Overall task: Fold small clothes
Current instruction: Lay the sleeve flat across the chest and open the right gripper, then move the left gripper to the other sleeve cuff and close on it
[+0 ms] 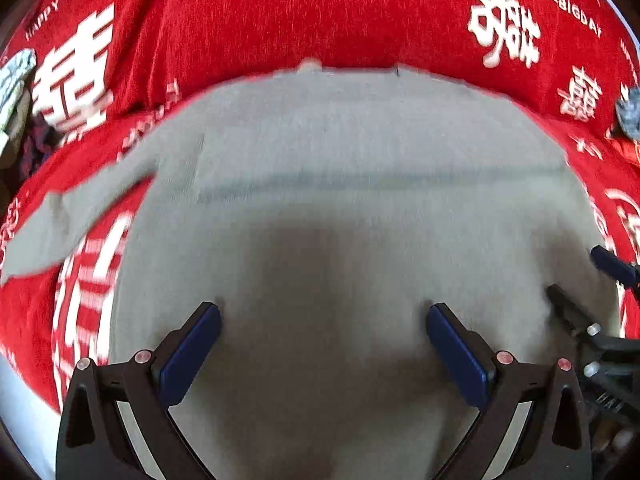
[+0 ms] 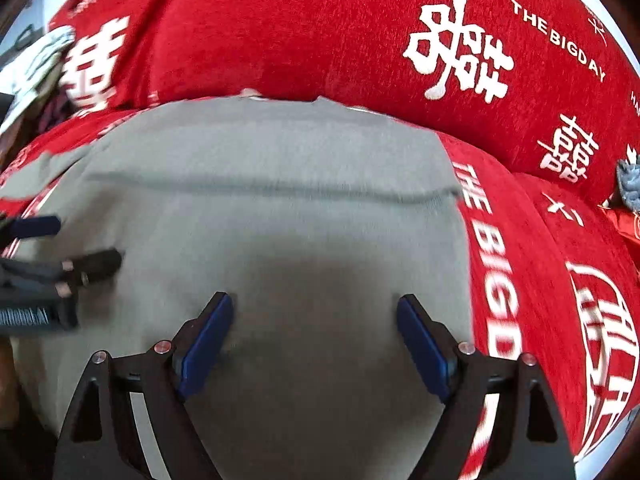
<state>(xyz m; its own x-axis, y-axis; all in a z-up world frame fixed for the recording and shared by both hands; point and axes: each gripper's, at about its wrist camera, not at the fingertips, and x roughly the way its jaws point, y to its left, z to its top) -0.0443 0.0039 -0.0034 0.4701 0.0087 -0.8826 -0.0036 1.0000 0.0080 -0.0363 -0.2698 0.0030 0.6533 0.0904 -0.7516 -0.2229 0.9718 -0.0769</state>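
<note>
A grey garment (image 1: 340,140) lies spread flat on a red cloth (image 1: 280,12) with white lettering. One sleeve (image 1: 60,220) sticks out to the left, and a fold line runs across the body. My left gripper (image 1: 324,312) hovers over the near part of the garment, open, with nothing between its blue pads (image 1: 192,352). My right gripper (image 2: 316,304) is open too, over the garment (image 2: 260,152) near its right edge, pads apart from the fabric. Each gripper shows in the other's view: the right gripper (image 1: 574,272) at the right edge, the left gripper (image 2: 86,240) at the left.
The red cloth (image 2: 520,240) rises into a backrest-like ridge behind the garment. A pile of patterned fabric (image 1: 16,80) sits at the far left. A small grey-blue object (image 2: 630,184) and a red packet (image 2: 628,220) lie at the far right.
</note>
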